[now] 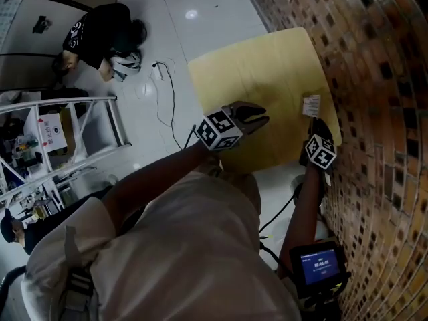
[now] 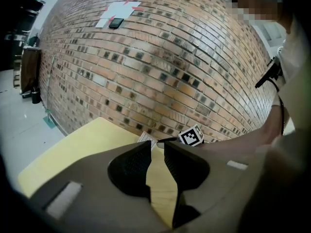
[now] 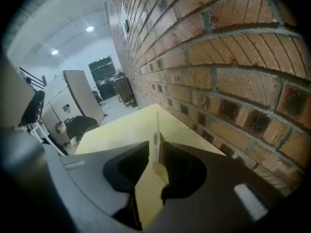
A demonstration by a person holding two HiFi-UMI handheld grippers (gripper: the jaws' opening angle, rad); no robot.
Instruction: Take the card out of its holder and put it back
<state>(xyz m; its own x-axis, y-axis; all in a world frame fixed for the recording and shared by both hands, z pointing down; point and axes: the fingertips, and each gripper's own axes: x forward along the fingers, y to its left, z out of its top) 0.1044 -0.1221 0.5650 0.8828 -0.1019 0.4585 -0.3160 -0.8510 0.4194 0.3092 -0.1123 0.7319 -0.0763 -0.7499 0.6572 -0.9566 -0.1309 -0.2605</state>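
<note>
A white printed card (image 1: 311,105) stands upright on the yellow table (image 1: 267,65), close to the brick wall. In the right gripper view the card (image 3: 156,130) is edge-on, rising from a small clear holder (image 3: 158,168) at its foot. My right gripper (image 3: 155,148) has one jaw on each side of the card, with a gap on the left side, so the pads do not press it. In the head view the right gripper (image 1: 315,122) sits just below the card. My left gripper (image 1: 263,119) hovers over the table's middle, jaws narrowly apart and empty (image 2: 157,147).
The brick wall (image 1: 374,79) runs along the table's right edge. A person crouches on the white floor (image 1: 100,35) near a cable (image 1: 167,92) and a white rack (image 1: 67,132). A small screen (image 1: 319,266) hangs at my right side.
</note>
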